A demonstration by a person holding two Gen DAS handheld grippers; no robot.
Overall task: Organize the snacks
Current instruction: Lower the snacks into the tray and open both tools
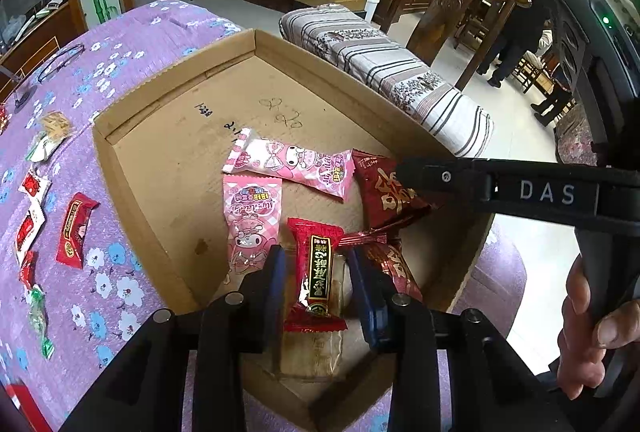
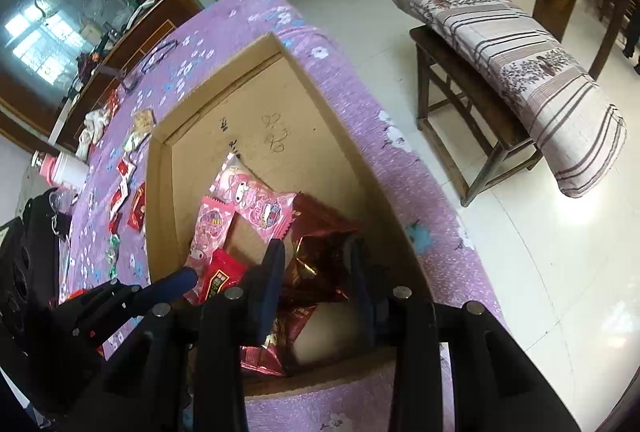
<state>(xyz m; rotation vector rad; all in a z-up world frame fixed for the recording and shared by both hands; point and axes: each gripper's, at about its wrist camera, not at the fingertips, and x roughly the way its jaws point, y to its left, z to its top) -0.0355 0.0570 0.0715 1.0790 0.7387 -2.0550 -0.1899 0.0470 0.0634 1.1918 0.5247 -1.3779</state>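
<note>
The left tongs (image 1: 318,272) hang over the cardboard tray (image 1: 168,71), jaws parted, a red black-labelled candy (image 1: 316,272) lying loose between them on the tray floor. The right tongs (image 2: 316,268), to their right, also stand released, straddling a dark red foil packet (image 2: 316,256). Beyond both lie two pink cartoon packets (image 1: 288,161). More candies (image 1: 74,228) lie on the purple floral surface (image 1: 120,43) left of the tray.

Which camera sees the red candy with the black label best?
The left wrist view: the red candy with the black label lies in plain sight between the left gripper jaws. In the right wrist view, black gripper parts cover most of it.
</note>
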